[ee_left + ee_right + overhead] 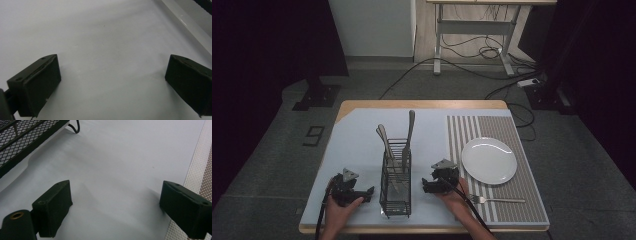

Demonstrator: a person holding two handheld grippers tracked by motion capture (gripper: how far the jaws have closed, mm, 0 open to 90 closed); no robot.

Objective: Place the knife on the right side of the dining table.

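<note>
A black wire-mesh cutlery caddy (395,182) stands mid-table on the pale blue mat (357,145). A knife (410,129) and two other utensil handles (383,138) stick up out of it. My left gripper (367,195) rests on the mat just left of the caddy, held by a hand. It is open, with bare mat between its jaws (112,75). My right gripper (426,184) lies just right of the caddy, also open over bare mat (115,202). The caddy's mesh wall (25,142) shows at the upper left of the right gripper view.
A striped placemat (524,200) covers the table's right side. On it sit a white plate (489,160) and, nearer the front edge, a fork (499,200). The placemat's edge (200,167) runs beside my right gripper's jaw. Cables and a desk frame (472,35) lie on the floor beyond.
</note>
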